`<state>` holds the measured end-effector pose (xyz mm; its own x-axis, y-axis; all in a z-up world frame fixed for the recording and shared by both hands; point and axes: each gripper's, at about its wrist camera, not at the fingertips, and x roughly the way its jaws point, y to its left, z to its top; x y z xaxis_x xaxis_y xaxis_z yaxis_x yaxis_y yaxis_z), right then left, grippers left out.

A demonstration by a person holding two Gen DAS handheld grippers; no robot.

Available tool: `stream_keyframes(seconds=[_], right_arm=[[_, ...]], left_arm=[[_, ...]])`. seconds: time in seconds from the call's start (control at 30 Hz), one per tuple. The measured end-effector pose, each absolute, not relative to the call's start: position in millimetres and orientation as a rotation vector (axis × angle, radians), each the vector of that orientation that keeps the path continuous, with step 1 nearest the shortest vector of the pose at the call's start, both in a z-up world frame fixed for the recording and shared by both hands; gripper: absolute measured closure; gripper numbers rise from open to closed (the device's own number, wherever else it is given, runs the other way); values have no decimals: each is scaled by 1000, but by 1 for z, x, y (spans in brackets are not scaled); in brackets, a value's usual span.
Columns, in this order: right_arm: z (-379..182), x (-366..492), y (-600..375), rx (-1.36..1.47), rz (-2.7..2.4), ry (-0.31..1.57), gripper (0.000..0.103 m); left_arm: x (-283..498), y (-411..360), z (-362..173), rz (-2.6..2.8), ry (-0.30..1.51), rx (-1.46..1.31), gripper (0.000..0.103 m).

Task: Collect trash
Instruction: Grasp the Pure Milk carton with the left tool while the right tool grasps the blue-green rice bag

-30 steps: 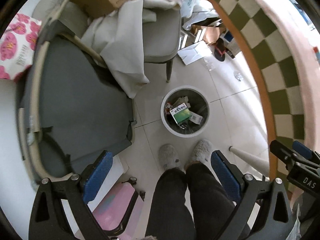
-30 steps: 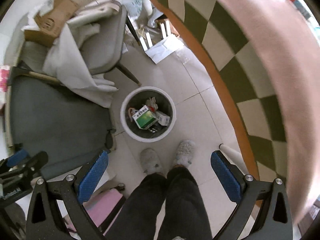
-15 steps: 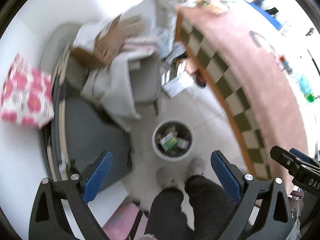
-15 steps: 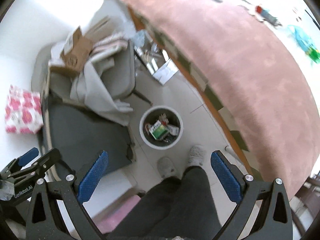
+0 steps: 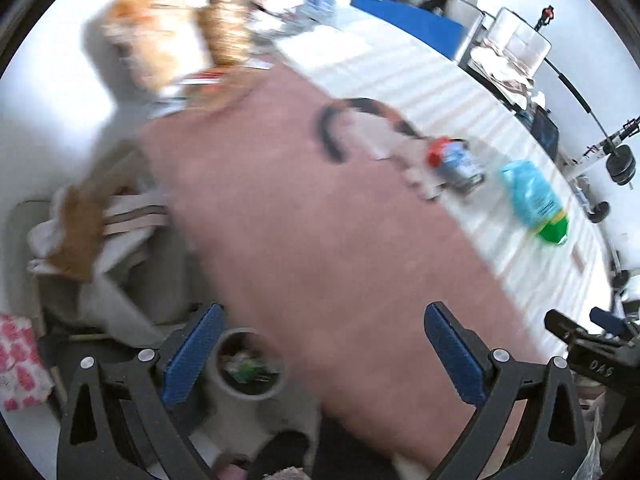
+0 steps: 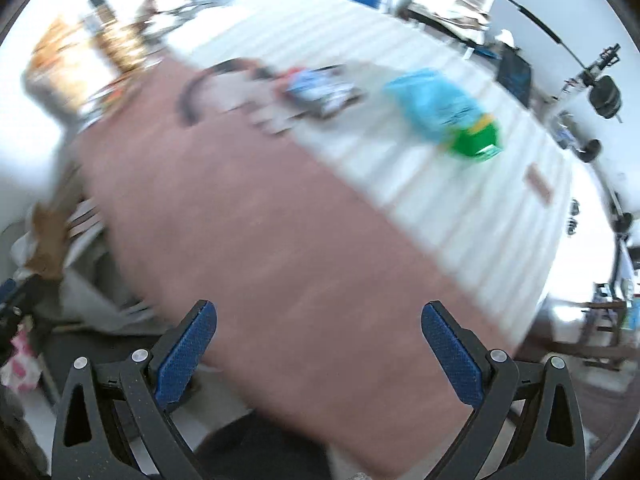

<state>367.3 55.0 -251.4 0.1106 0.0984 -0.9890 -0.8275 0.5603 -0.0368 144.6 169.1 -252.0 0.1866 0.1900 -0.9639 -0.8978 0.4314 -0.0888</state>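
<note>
Both my claws, left (image 5: 320, 354) and right (image 6: 318, 350), spread wide, empty. Blue-green packet (image 6: 444, 118) lies near desk's (image 6: 280, 220) far edge. Approach low; pinch its crumpled middle.

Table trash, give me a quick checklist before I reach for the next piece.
1. Left gripper open and empty: ok.
2. Right gripper open and empty: ok.
3. Trash left on the table: ok, a blue-and-green packet and a red-capped wrapper lie on the white part.
4. Exact shape and grip point of either piece: cannot tell, both views are motion-blurred.
5. Bin in sight for the drop: ok in the left view, on the floor beside the table.
</note>
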Motion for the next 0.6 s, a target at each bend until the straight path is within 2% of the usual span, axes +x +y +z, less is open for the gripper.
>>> stream_keyframes(seconds=[0.23,0.37,0.47,0.53,0.6], right_arm=[[-294,514,109,-851,702,1301,0],[-338,566,147,-929,708,1348,0],[-366,587,167,-1016,730,1375,0],[-380,594,177,-1073,746,1387,0],[-391,598,188,-1102,773,1404,0]], left_arm=[[302,251,-326,785,1176,-1121,1],[354,280,-367,807,1177,-1266,1],[377,295,-391,838,1179,-1341,5],[384,301,-402,862,1191,-1361,12],[390,305,-409,886,1224,-1339,41]])
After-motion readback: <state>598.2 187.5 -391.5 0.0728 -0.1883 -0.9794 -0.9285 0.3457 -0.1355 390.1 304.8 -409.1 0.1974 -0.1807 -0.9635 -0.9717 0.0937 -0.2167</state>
